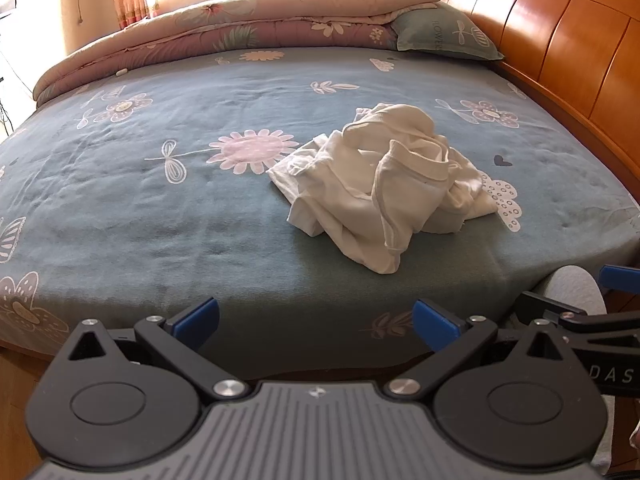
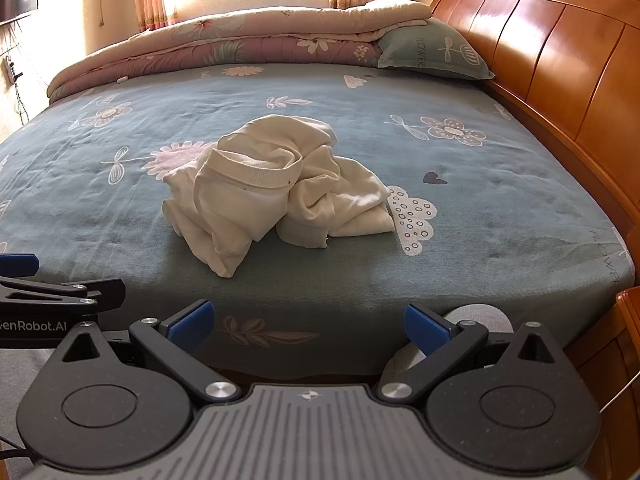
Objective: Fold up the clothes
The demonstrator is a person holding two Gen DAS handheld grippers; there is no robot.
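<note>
Both grippers hang tilted downward over the near edge of the bed (image 1: 140, 208). The left gripper (image 1: 316, 320) and right gripper (image 2: 306, 322) have wide, empty jaws. A crumpled cream garment (image 2: 272, 188) lies mid-frame on the sheet

Ahead of the black, blue-padded left hand-held gripper (image 1: 316, 326): cream-white garment (image 1: 384, 184), plain. Bed sheet (image 1: 160, 208): grey-blue, pink-and-white flower print. Headboard (image 1: 560, 40): glossy orange-brown wood. Quilt (image 1: 240, 24): pink floral.
</note>
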